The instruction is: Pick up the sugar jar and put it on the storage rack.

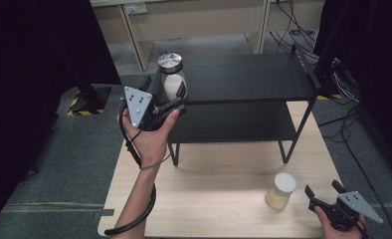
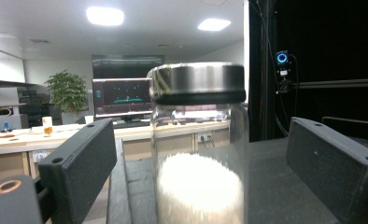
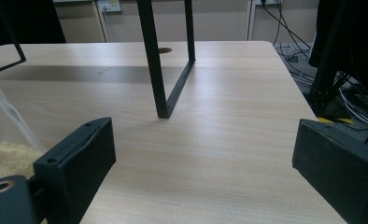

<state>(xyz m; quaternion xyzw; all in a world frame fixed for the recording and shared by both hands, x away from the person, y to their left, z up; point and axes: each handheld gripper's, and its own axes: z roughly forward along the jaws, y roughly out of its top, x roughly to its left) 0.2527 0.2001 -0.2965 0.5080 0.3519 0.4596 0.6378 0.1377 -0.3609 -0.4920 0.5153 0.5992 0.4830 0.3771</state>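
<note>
Glass jar [image 2: 198, 154], steel lid, white fill, on black shelf [image 1: 244, 74] top at 11 o'clock, between spread left tongs [image 1: 168, 89], untouched. Right tongs [image 1: 325, 191] spread, 5 o'clock on bench [image 1: 224, 164].

The left hand-held gripper [image 1: 167, 93] is raised with jaws spread; the right hand-held gripper [image 1: 325, 190] rests low, open.

Jar [image 2: 198, 154]: clear glossy glass, brushed metal lid [image 2: 197, 81] with a soft sheen, white grainy contents. Table [image 1: 224, 199]: pale wood-grain top, smooth, slight sheen; shelf rack [image 1: 244, 79]: matt black boards on thin black metal legs. Second jar [image 1: 280, 191]: clear, matt white lid, yellowish grains; gripper pads [image 3: 79, 154]: matt black, finely textured.
</note>
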